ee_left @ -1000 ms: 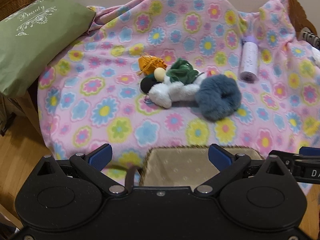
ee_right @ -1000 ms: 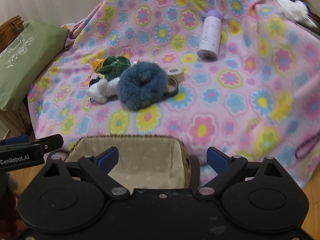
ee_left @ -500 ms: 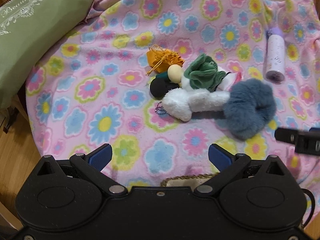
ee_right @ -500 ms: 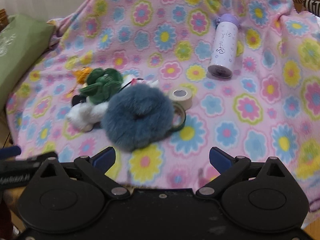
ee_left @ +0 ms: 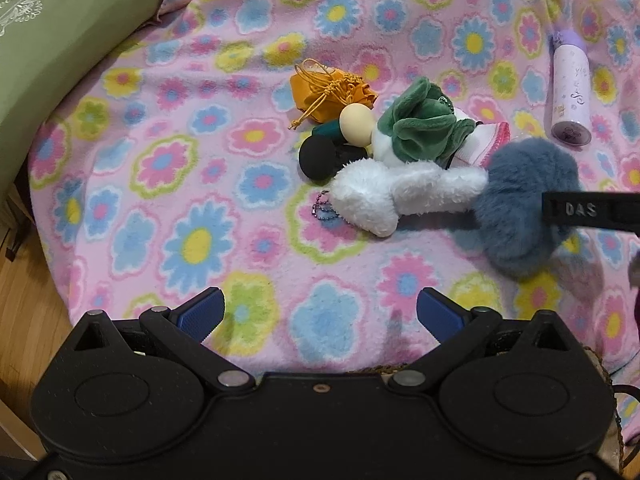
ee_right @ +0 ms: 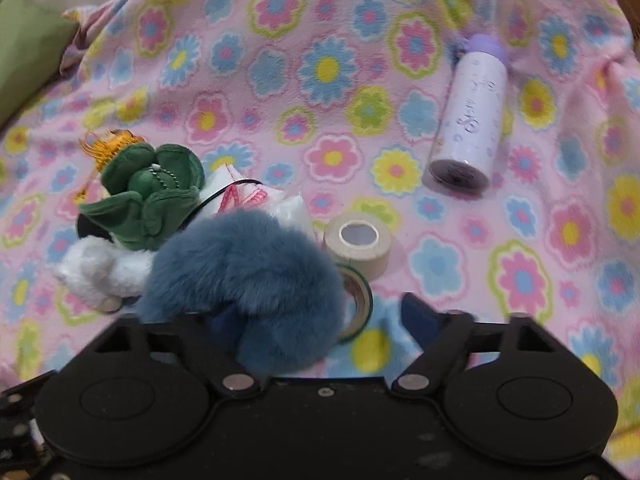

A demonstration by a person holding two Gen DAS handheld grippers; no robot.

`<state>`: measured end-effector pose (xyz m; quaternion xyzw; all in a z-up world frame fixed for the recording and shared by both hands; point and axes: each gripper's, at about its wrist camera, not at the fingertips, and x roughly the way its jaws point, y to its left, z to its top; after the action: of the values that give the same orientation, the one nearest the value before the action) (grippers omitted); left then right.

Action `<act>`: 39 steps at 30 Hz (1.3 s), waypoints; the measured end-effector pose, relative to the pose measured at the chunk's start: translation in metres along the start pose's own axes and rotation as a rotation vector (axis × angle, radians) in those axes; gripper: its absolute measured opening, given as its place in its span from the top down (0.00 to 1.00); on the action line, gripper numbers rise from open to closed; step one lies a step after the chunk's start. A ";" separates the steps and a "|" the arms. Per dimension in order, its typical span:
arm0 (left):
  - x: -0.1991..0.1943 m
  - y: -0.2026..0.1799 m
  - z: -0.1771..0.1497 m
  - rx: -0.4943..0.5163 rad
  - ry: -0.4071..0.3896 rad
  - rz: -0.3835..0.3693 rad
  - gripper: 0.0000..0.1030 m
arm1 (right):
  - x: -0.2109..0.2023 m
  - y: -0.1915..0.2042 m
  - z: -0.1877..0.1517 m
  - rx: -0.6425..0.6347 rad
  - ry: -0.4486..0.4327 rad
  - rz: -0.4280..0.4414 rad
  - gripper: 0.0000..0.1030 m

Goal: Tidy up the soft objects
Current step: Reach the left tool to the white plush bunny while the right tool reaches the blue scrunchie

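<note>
Hovering low over the flowered pink blanket [ee_left: 192, 208], the left tongs [ee_left: 320, 312] stand wide apart with nothing between their 2 blue pads [ee_left: 202, 312]. Far of them lies the cluster of soft things: a white plush toy [ee_left: 400, 196] stretched left to right, a green plush [ee_left: 420, 128] lying on its far side, a cream egg-shaped piece [ee_left: 356, 124] and a black ball [ee_left: 320, 156] to the left, and an orange drawstring pouch [ee_left: 328, 92] at the far-left edge of the pile. A short bead chain [ee_left: 324, 210] trails from the near-left end of the white toy.

Right of the white toy, touching its end, sits the fluffy blue-grey scrunchie [ee_left: 524, 208]. The right tongs [ee_right: 320, 320] are down at this scrunchie [ee_right: 248, 280] — its fur bulges over the left finger and hides that pad, while the right pad [ee_right: 420, 320] stands clear to the right, so the tongs are spread and not clamped on it. In the left wrist view a black bar of the right tool crosses in front of the scrunchie.

Just right of the scrunchie, a beige tape roll [ee_right: 358, 246] lies flat, and a green tape ring [ee_right: 360, 300] is partly tucked under the fur. A white and lilac bottle [ee_right: 472, 120] lies on its side well apart at the far right. A green cushion [ee_left: 52, 40] rests at the far left, and a wood floor [ee_left: 24, 312] shows near-left.
</note>
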<state>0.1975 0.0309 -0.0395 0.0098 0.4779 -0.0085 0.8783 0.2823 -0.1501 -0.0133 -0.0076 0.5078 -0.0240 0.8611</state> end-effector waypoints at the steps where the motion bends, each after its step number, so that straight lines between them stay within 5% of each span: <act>1: 0.001 0.000 0.001 0.001 0.001 0.000 0.04 | 0.005 -0.004 0.003 0.014 0.009 -0.001 0.56; 6: 0.006 -0.003 0.010 0.008 -0.008 -0.017 0.04 | 0.014 -0.034 0.013 0.151 0.020 0.061 0.73; 18: 0.034 -0.020 0.035 -0.019 -0.004 -0.116 0.04 | -0.004 -0.074 0.012 0.283 -0.059 0.009 0.74; 35: 0.068 -0.040 0.052 -0.011 -0.046 -0.081 0.03 | -0.003 -0.078 -0.001 0.309 -0.038 0.049 0.73; 37: 0.066 -0.038 0.052 -0.016 -0.079 -0.103 0.08 | -0.003 -0.078 -0.001 0.312 -0.037 0.052 0.73; 39: 0.060 -0.036 0.050 0.000 -0.125 -0.124 0.30 | -0.003 -0.078 -0.001 0.314 -0.038 0.054 0.73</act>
<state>0.2716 -0.0071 -0.0630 -0.0204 0.4219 -0.0633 0.9042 0.2777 -0.2280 -0.0080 0.1405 0.4816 -0.0800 0.8613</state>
